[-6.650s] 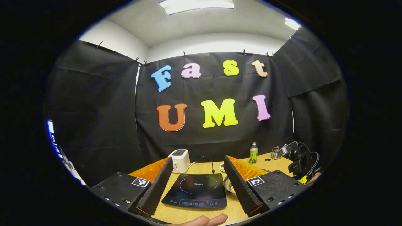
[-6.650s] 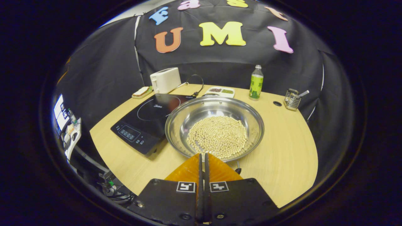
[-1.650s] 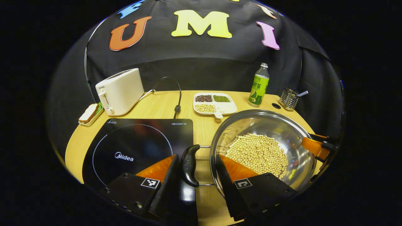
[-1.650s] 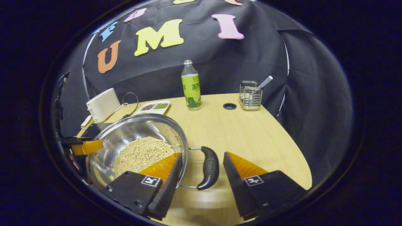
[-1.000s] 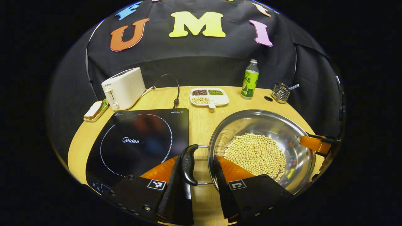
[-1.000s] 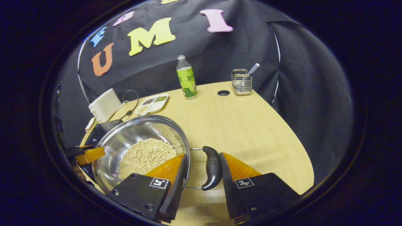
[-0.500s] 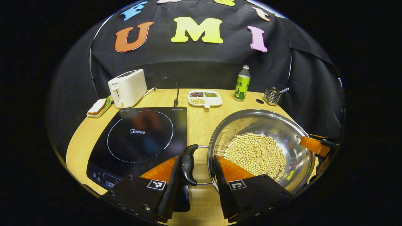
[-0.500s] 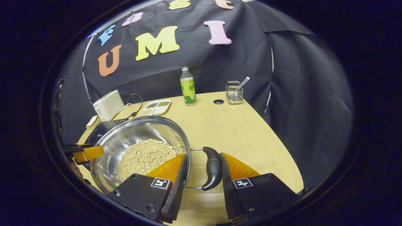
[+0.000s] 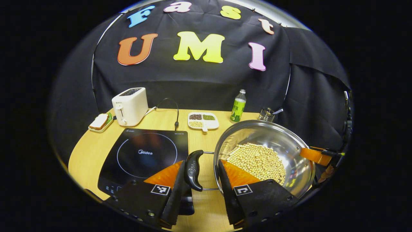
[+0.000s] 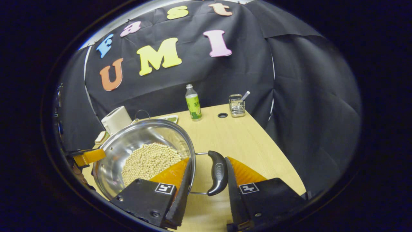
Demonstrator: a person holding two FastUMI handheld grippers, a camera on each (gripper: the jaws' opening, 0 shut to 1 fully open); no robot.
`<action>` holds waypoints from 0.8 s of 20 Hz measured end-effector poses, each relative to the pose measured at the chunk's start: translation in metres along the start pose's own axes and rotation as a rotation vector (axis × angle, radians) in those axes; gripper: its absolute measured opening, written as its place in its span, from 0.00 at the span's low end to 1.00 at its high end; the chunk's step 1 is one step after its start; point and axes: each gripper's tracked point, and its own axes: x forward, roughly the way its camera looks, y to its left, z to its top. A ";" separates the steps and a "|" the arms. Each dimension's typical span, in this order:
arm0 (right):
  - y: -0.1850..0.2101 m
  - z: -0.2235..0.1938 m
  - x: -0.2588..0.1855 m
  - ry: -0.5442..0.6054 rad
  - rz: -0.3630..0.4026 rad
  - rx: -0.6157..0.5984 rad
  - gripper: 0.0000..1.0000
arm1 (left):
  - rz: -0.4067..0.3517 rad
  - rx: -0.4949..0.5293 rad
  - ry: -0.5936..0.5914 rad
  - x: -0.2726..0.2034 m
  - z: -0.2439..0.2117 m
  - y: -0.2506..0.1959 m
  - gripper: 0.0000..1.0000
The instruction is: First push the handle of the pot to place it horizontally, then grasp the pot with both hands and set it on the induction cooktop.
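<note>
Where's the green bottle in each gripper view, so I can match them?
Left gripper view: green bottle right of centre, at the back edge of the table, behind the pot.
Right gripper view: green bottle near centre, beyond the right side of the pot.
Shared landmark: the wire holder, just right of the bottle in both.

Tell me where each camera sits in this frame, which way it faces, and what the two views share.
Left gripper view: rides the left claw at the pot's left handle, facing the back wall across the induction cooktop, toaster and bottle; its own fingers show at the bottom, the other claw at the far rim.
Right gripper view: rides the right claw at the pot's right handle, looking over the table; its own fingers show.
Shared: pot of beans, bottle, toaster, wire holder.
</note>
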 end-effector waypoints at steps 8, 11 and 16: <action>0.061 0.043 0.004 -0.023 0.046 -0.015 0.58 | 0.040 0.003 -0.068 -0.014 0.043 0.048 0.57; 0.093 0.050 0.015 -0.010 0.075 -0.015 0.59 | 0.063 -0.001 -0.084 -0.015 0.057 0.075 0.57; 0.146 0.062 0.034 0.003 0.100 -0.041 0.59 | 0.107 -0.038 -0.095 -0.010 0.065 0.123 0.57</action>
